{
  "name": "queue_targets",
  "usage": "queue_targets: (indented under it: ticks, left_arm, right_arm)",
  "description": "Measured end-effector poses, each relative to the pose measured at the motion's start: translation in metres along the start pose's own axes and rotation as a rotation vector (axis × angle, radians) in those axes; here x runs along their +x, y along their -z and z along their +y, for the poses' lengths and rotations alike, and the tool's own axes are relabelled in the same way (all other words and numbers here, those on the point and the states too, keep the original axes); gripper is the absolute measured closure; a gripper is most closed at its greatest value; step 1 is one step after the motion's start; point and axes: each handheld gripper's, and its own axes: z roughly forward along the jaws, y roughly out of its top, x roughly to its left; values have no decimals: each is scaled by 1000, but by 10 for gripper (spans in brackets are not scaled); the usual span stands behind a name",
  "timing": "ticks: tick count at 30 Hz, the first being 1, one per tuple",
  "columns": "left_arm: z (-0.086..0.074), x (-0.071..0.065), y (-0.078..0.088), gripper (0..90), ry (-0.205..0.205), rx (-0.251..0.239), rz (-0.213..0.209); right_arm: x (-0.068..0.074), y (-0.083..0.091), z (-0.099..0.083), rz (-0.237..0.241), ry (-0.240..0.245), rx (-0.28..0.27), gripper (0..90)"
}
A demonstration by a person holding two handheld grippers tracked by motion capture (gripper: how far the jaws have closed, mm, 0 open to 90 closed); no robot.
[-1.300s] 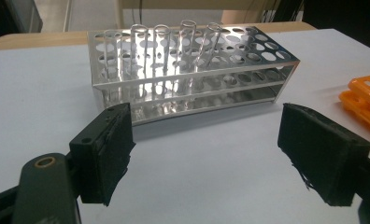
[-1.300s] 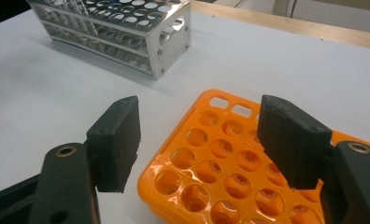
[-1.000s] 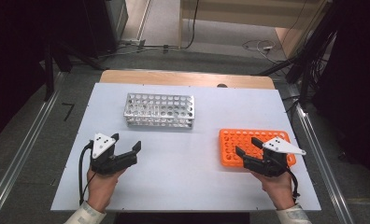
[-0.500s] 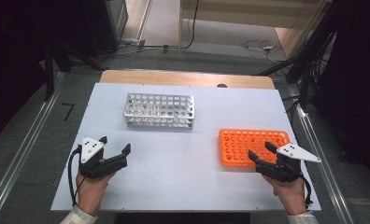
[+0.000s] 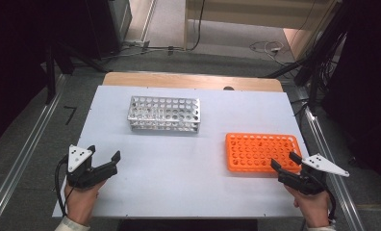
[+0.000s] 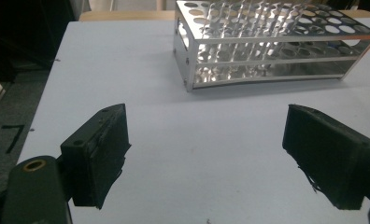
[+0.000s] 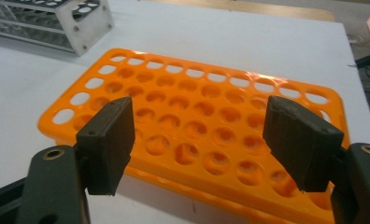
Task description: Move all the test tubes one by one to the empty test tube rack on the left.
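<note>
At the lower left of the high view, the left gripper (image 5: pixel 105 159) has its jaws spread wide with nothing between them. The perforated silver metal tube rack (image 5: pixel 164 114) stands upper centre. The flat orange plastic tube rack (image 5: pixel 261 152) lies right of centre. The right gripper (image 5: pixel 285 160), lower right, has just been opening and gapes empty at that rack's near edge.

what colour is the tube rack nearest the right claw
Bright orange. The tube rack shows best in the right gripper view, just beyond the open right claw.
</note>
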Motion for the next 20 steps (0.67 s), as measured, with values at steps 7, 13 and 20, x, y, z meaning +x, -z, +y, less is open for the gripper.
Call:
queue_targets:
  ticks: [7,13,20]
  left_arm:
    - [-5,6,4,144,6,4,20]
    - [-10,9,7,144,5,12,27]
    - [-12,10,6,144,8,22,22]
  right_arm:
    - [-13,8,-9,-32,-30,9,238]
    - [-18,11,-14,-59,-35,24,237]
    - [-29,15,-23,-95,-74,65,193]
